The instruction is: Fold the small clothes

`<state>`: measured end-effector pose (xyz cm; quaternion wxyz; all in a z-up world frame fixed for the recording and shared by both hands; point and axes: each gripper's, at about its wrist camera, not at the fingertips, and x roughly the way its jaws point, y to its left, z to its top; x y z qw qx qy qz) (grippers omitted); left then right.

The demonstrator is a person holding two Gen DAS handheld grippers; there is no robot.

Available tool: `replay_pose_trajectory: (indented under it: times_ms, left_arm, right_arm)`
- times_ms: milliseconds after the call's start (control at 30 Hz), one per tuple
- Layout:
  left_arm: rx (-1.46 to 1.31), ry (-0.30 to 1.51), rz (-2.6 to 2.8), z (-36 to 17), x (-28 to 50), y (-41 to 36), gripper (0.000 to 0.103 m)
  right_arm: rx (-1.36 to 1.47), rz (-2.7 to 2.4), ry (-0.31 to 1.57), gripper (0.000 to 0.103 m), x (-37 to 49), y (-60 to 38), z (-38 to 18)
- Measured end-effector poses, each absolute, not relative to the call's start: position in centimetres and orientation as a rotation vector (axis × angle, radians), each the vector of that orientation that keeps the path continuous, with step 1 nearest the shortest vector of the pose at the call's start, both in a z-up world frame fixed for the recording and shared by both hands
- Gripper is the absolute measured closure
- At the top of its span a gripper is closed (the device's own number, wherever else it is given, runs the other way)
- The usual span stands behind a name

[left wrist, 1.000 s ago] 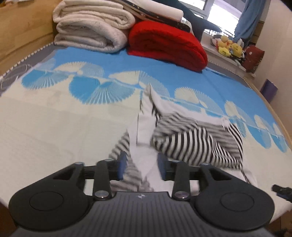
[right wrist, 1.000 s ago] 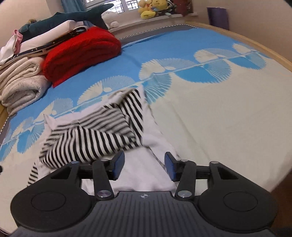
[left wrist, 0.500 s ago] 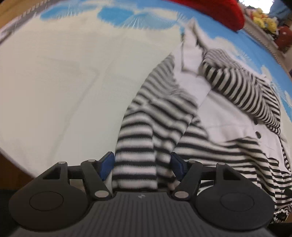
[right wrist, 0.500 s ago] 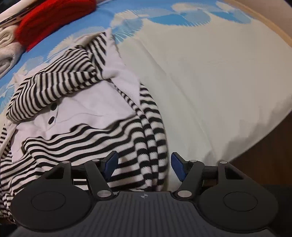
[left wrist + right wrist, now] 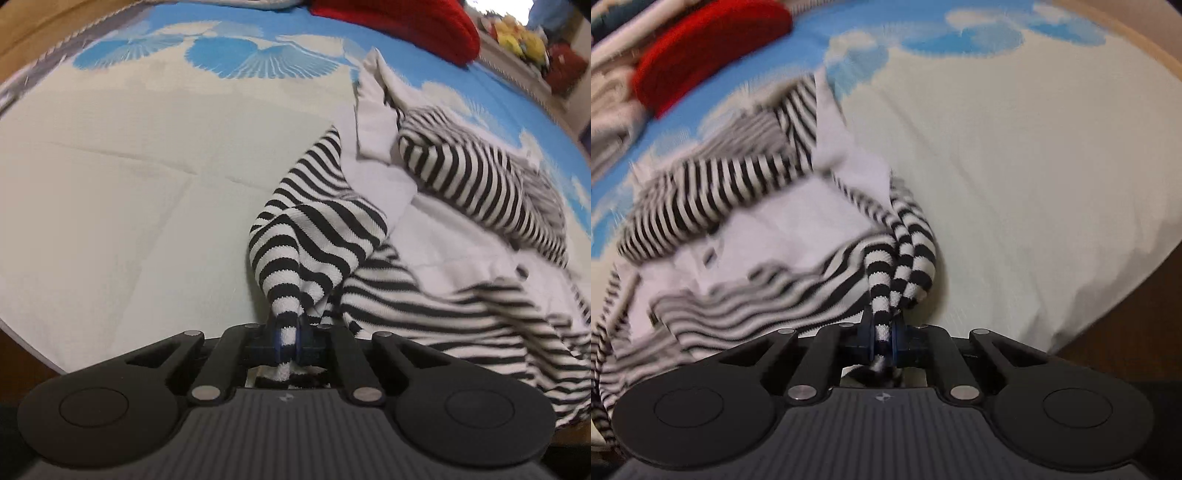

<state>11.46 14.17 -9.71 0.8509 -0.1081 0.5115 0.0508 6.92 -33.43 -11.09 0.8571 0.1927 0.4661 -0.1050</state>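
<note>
The striped garment (image 5: 436,258) lay crumpled on the bed (image 5: 129,192), well short of the red blanket (image 5: 406,22). Left gripper (image 5: 287,336) and right gripper (image 5: 882,338) had just closed, each pinching a bunched near corner (soft, floppy knit, so hem corners looked the best hold).

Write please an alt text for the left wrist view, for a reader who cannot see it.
The left gripper is shut on a bunched edge of a black-and-white striped garment, which lies crumpled on a cream and blue bedspread. A red folded blanket sits at the far edge.
</note>
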Motion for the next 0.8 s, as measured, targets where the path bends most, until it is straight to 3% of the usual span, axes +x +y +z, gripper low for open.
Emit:
replay_pose_trajectory:
  times_ms: [100, 167, 233, 300, 400, 667, 733, 767, 800]
  left_arm:
    - [-0.276, 1.128, 0.1, -10.4, 11.7, 14.6, 0.089]
    - [-0.263, 1.158, 0.115, -11.0, 11.7, 14.5, 0.077]
    - [-0.251, 1.154, 0.118, -11.0, 11.7, 14.4, 0.074]
    - [-0.249, 1.154, 0.123, -10.9, 11.7, 14.4, 0.069]
    - [-0.247, 1.159, 0.14, -11.0, 11.6, 14.5, 0.063]
    - [-0.196, 1.162, 0.125, -11.1, 11.7, 13.9, 0.059]
    - [-0.196, 1.162, 0.124, -11.1, 11.7, 13.9, 0.059]
    - [-0.193, 1.161, 0.121, -11.2, 11.7, 13.9, 0.06]
    - [-0.189, 1.159, 0.119, -11.2, 11.7, 13.8, 0.063]
  right_arm:
    - [0.4, -0.261, 0.968, 0.096, 7.0, -34.1, -10.9]
    - [0.426, -0.28, 1.008, 0.094, 7.2, -34.5, -11.7]
    - [0.441, -0.286, 1.042, 0.086, 7.5, -34.6, -12.2]
    - [0.427, -0.299, 1.047, 0.065, 7.7, -34.5, -12.4]
    - [0.425, -0.306, 1.048, 0.054, 7.8, -34.4, -12.5]
    - [0.405, -0.27, 1.084, 0.054, 8.3, -33.9, -13.5]
    - [0.381, -0.254, 1.081, 0.064, 8.3, -33.5, -13.4]
    - [0.377, -0.246, 1.076, 0.08, 8.3, -33.4, -13.4]
    - [0.377, -0.237, 1.068, 0.09, 8.3, -33.4, -13.3]
